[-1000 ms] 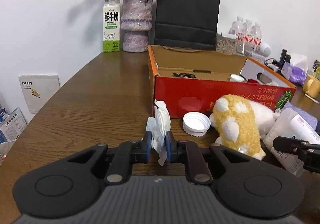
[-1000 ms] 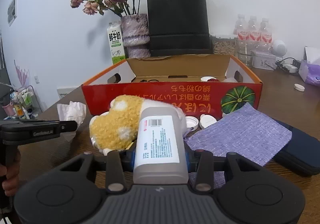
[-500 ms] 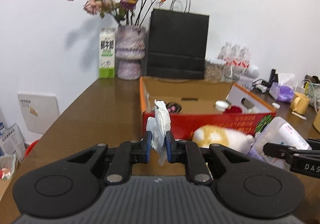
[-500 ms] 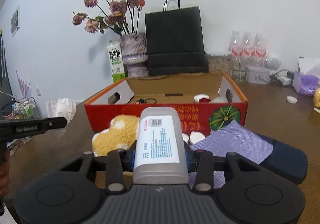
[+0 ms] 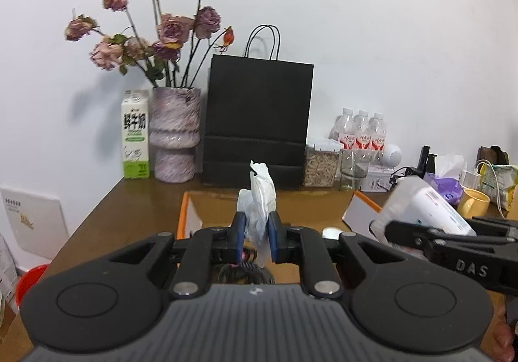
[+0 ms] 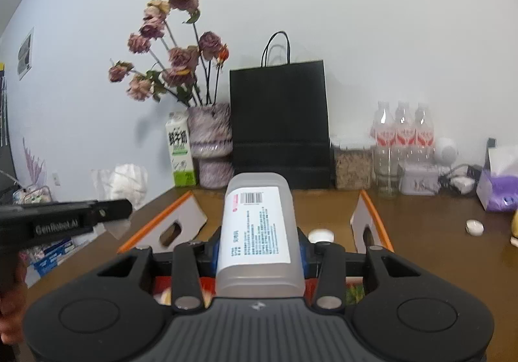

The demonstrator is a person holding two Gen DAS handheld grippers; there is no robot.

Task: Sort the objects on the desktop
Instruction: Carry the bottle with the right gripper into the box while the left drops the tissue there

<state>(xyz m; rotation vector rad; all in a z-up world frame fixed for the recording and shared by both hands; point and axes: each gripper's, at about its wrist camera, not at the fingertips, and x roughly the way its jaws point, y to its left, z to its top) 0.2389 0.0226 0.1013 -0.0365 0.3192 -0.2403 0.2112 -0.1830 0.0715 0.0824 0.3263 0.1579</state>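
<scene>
Left claw [image 5: 255,232]: clamped on crumpled tissue [image 5: 259,197], which sticks up between its fingers, above the cardboard box [image 5: 186,216].
Right claw [image 6: 259,252]: gripping plastic bottle [image 6: 259,226] lengthwise, over the same box [image 6: 372,213].

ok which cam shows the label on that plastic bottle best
The right wrist view: the bottle lies lengthwise in the right gripper, label and barcode facing the lens. The left wrist view shows it only obliquely at the right edge, partly behind the gripper, print unreadable.
</scene>
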